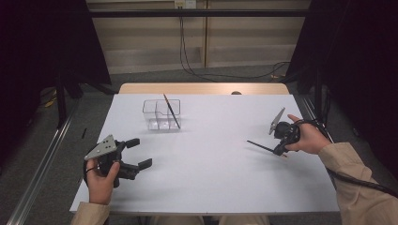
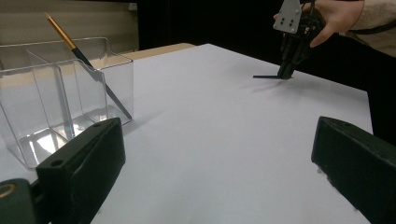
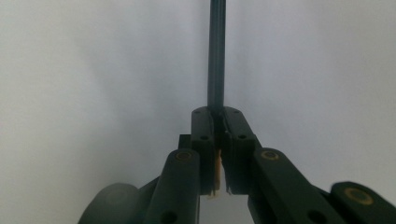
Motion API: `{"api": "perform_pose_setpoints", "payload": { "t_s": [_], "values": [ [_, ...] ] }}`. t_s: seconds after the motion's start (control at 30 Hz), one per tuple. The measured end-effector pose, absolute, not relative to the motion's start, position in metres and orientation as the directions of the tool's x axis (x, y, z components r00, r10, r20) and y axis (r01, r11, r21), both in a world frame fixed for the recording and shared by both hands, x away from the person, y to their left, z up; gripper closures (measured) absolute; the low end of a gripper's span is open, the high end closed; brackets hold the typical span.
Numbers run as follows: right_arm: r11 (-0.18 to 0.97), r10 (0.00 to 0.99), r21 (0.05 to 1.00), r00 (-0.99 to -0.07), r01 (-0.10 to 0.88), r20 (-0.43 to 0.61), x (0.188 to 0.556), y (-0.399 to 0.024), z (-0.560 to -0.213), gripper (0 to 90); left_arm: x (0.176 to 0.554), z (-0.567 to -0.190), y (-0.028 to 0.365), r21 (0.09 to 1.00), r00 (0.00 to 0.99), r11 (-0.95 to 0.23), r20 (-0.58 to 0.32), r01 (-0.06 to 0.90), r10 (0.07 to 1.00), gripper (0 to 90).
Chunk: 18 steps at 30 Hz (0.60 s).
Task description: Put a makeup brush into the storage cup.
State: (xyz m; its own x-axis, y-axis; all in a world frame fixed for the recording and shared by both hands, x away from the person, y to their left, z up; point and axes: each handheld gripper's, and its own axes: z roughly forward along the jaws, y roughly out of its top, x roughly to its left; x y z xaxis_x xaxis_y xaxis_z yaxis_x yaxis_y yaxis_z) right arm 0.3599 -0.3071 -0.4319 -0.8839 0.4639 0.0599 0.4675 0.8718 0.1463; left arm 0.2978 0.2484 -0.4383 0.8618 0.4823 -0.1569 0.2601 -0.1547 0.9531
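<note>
High view: right gripper (image 1: pixel 281 149) fingers pinch a dark brush (image 1: pixel 261 146) low over the counter (image 1: pixel 211 173); left gripper (image 1: pixel 141 153) fingers spread, idle; a loose end-grip could let the brush swing and drop

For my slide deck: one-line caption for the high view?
Right gripper clamps a dark paintbrush low over the white table; left gripper waits open; another brush leans in the clear organizer.

Paintbrush (image 3: pixel 216 56), right gripper view: far end cut off by the top edge; the clamped stretch hidden between the fingers (image 3: pixel 205 140). Bristle tip too small to tell in the high view. Clear organiser (image 2: pixel 56 93), left gripper view: left side cut off by the edge.
</note>
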Motion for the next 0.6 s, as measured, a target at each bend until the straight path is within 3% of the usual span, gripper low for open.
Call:
{"api": "perform_pose_setpoints", "payload": {
  "t_s": [0.6],
  "values": [
    [0.89,0.399,0.205,-0.913,0.407,0.081,0.357,-0.271,-0.424,84.7,0.309,-0.433,0.229,0.955,0.88,-0.162,-0.152,0.247,0.449,2.3]
  ]
}}
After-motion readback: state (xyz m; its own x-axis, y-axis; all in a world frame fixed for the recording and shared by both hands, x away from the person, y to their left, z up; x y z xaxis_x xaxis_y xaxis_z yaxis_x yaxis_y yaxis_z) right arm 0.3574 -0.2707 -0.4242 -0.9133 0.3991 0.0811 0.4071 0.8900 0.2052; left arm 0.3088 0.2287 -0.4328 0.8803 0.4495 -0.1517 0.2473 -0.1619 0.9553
